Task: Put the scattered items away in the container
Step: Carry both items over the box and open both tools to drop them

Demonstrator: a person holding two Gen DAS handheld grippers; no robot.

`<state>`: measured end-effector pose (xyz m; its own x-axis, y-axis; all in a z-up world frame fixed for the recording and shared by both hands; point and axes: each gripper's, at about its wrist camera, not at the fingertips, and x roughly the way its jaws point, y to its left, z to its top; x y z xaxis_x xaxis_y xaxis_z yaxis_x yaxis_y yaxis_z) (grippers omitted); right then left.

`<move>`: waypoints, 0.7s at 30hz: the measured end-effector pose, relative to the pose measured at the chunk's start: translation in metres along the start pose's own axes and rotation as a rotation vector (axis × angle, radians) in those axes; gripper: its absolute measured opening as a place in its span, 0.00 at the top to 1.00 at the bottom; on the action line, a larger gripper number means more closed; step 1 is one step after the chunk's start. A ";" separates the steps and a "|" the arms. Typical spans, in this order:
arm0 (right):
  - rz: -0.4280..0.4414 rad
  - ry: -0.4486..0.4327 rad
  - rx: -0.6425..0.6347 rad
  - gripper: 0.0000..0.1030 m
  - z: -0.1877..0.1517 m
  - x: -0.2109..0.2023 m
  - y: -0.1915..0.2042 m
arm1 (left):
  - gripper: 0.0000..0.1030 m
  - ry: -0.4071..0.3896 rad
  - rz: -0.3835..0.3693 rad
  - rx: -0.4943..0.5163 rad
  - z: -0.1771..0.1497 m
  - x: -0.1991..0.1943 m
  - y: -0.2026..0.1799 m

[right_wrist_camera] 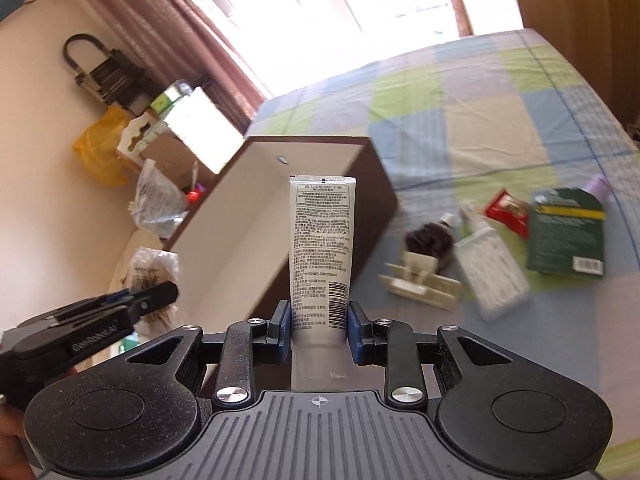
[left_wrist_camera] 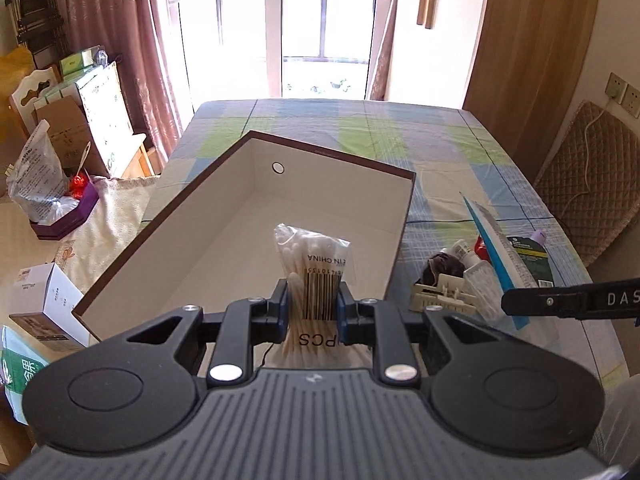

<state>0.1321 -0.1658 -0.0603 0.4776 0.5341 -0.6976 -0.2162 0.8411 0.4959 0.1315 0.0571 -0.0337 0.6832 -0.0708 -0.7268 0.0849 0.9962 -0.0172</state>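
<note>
My left gripper (left_wrist_camera: 313, 300) is shut on a clear bag of cotton swabs (left_wrist_camera: 316, 256) with a barcode, held over the near edge of the open brown box (left_wrist_camera: 340, 184). The box's white inside is bare. My right gripper (right_wrist_camera: 319, 316) is shut on a white printed tube (right_wrist_camera: 322, 236), raised in front of the box (right_wrist_camera: 376, 200). To the right lie the scattered items: a cream hair clip (right_wrist_camera: 420, 284), a dark scrunchie (right_wrist_camera: 430, 240), a clear swab case (right_wrist_camera: 492, 276), a red packet (right_wrist_camera: 506, 208) and a green packet (right_wrist_camera: 568, 232).
A checked cloth (left_wrist_camera: 400, 128) covers the table. Left of it stand cartons (left_wrist_camera: 44, 312), a plastic bag (left_wrist_camera: 36, 184) and a purple tray (left_wrist_camera: 68, 220). A padded chair (left_wrist_camera: 592, 184) is at the right. The other gripper's finger (left_wrist_camera: 560, 304) reaches in over the items.
</note>
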 end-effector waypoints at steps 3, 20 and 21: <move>0.039 0.000 -0.035 0.70 0.010 0.015 0.019 | 0.82 0.007 0.029 -0.002 0.002 0.004 0.016; 0.012 0.196 -0.390 0.70 0.006 0.148 0.101 | 0.82 0.182 0.043 0.049 -0.002 0.068 0.083; 0.002 0.210 -0.418 0.70 0.004 0.155 0.102 | 0.82 0.195 0.039 0.062 -0.002 0.073 0.084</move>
<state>0.1875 0.0028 -0.1157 0.3032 0.5051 -0.8081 -0.5617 0.7797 0.2766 0.1866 0.1356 -0.0898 0.5343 -0.0152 -0.8451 0.1094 0.9927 0.0513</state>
